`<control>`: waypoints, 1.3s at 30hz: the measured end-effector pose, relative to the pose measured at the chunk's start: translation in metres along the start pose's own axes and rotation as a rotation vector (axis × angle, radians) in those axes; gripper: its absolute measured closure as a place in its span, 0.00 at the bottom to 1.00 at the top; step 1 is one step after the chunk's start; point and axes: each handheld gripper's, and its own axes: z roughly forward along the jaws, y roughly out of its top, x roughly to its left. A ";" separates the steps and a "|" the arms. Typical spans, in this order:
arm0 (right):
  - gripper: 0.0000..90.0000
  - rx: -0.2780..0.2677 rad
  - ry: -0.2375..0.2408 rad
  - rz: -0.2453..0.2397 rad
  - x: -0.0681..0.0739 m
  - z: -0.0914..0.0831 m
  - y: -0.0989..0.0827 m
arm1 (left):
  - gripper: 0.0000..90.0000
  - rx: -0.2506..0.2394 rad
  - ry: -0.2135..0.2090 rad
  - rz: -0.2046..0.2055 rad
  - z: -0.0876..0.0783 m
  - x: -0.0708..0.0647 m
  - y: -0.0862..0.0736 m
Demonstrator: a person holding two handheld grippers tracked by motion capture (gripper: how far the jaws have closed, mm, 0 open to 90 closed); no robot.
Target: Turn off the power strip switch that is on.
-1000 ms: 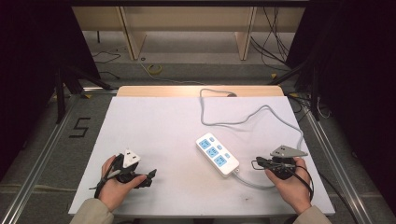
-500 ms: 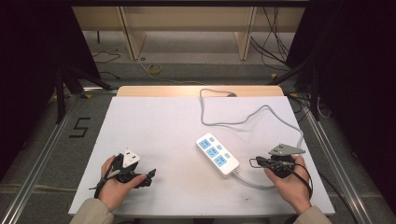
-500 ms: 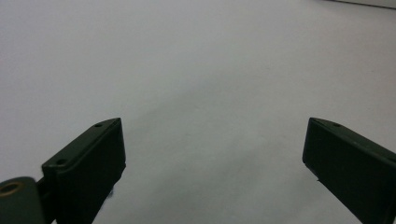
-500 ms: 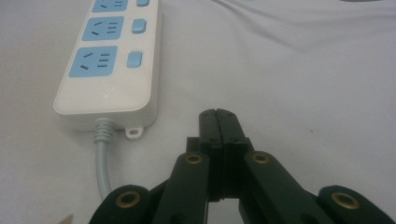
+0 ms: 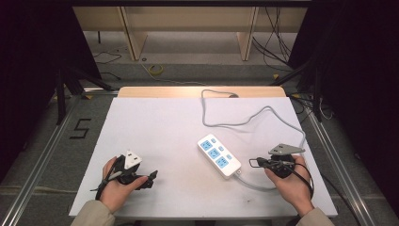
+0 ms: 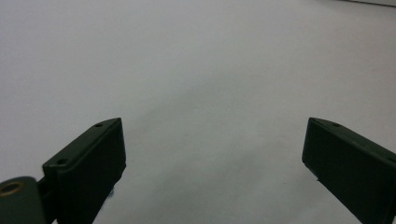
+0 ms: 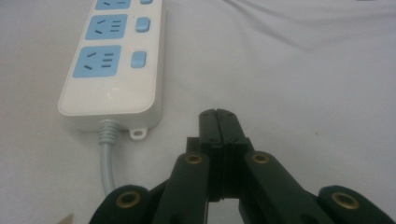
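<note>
Change since the earlier frames: none; both hands, both grippers and the power strip lie where they lay a second ago.

Grippers: two. The left gripper (image 5: 153, 176), held in the left hand (image 5: 120, 186) near the table's front edge, has its jaws standing wide apart with only bare tabletop between them, as the left gripper view shows (image 6: 212, 154). The right gripper (image 5: 251, 162), held in the right hand (image 5: 289, 183), has its jaws pressed flat together with nothing between them; the right gripper view shows the two tips meeting (image 7: 218, 114).

Power strip (image 5: 219, 155): one, white, lying flat and at a slant on the table, just ahead of the right gripper's closed tips and apart from them. Blue sockets on it: three in the high view; the right gripper view shows the nearest socket (image 7: 95, 60) with a blue switch (image 7: 138, 59) beside it. Switches: three, one per socket. The strip is well apart from the left gripper, off toward its open jaws.

Cable (image 5: 244, 120): one, grey, leaving the strip's near end beside the right gripper (image 7: 107, 154), passing under the right hand's side and looping to the far edge of the table.

Table (image 5: 160, 122): one, white-covered. Its front edge runs just behind both hands; its right edge lies near the right hand. Wide bare surface lies ahead of the left gripper and between the two grippers, short of the strip.
</note>
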 end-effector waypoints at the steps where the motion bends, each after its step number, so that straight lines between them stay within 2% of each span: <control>1: 1.00 0.004 0.001 0.003 0.001 0.000 0.001 | 0.06 0.000 0.000 -0.002 0.000 0.000 0.000; 39: 1.00 0.061 0.027 -0.028 0.005 0.007 0.019 | 0.07 -0.003 0.000 -0.001 0.001 -0.001 0.000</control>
